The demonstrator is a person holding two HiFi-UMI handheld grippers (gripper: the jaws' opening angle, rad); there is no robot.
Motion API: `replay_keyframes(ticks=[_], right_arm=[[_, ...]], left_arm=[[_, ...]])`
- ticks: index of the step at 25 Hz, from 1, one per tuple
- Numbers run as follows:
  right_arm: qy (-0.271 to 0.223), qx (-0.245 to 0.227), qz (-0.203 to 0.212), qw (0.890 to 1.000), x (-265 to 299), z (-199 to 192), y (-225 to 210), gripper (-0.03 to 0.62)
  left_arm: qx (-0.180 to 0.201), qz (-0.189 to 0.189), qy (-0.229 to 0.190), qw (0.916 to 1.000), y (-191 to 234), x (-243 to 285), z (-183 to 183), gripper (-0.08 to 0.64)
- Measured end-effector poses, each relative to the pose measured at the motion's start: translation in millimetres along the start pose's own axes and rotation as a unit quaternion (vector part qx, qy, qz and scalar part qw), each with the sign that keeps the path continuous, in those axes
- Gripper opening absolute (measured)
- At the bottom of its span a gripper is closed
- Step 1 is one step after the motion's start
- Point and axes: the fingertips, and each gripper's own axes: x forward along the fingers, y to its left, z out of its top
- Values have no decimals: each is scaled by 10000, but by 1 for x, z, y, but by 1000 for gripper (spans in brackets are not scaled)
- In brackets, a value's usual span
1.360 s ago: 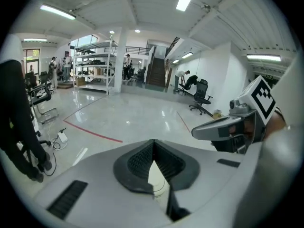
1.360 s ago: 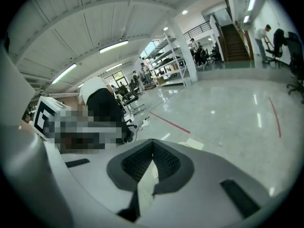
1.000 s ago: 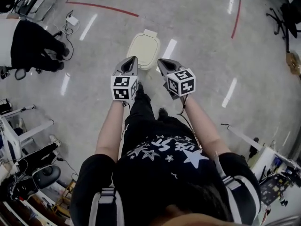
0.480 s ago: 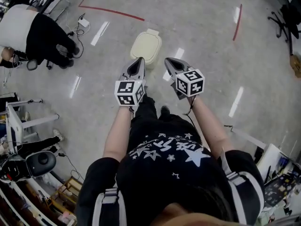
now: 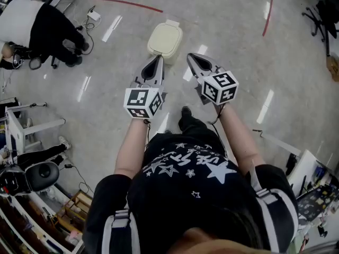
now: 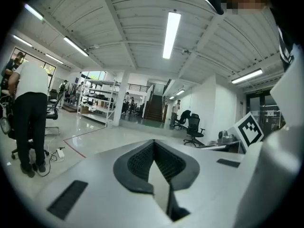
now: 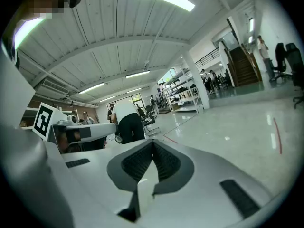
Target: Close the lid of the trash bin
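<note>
The cream trash bin (image 5: 165,38) stands on the shiny floor ahead of the person's feet, its lid lying flat on top. My left gripper (image 5: 158,57) and right gripper (image 5: 189,56) are held side by side above and just short of the bin, touching nothing. Both are shut, with nothing between the jaws. In the left gripper view my left gripper (image 6: 153,142) looks level across the hall, and so does my right gripper (image 7: 153,142) in the right gripper view. The bin is in neither of those views.
A person (image 5: 37,28) bends over at the far left beside a power strip with cables (image 5: 94,16). Red tape lines (image 5: 127,3) mark the floor beyond the bin. A white frame (image 5: 26,128) and an office chair (image 5: 37,176) stand at the left.
Both grippers have risen toward the head camera and look larger. The bin has slid up in the view, its lid flat all along. The person's feet have shifted.
</note>
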Motion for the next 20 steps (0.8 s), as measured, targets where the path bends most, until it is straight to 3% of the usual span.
replay_keyframes(ticks=[11,20], right_arm=[[-283,-116,-239,9992,-21,-15,80,6],[-628,-698,-435,9946,-67,-9,150,6]], left_arm=[[-21,-133,-238,9996,13,-91,9,11],[39,-554,-518,9971,-16,-158,22,11]])
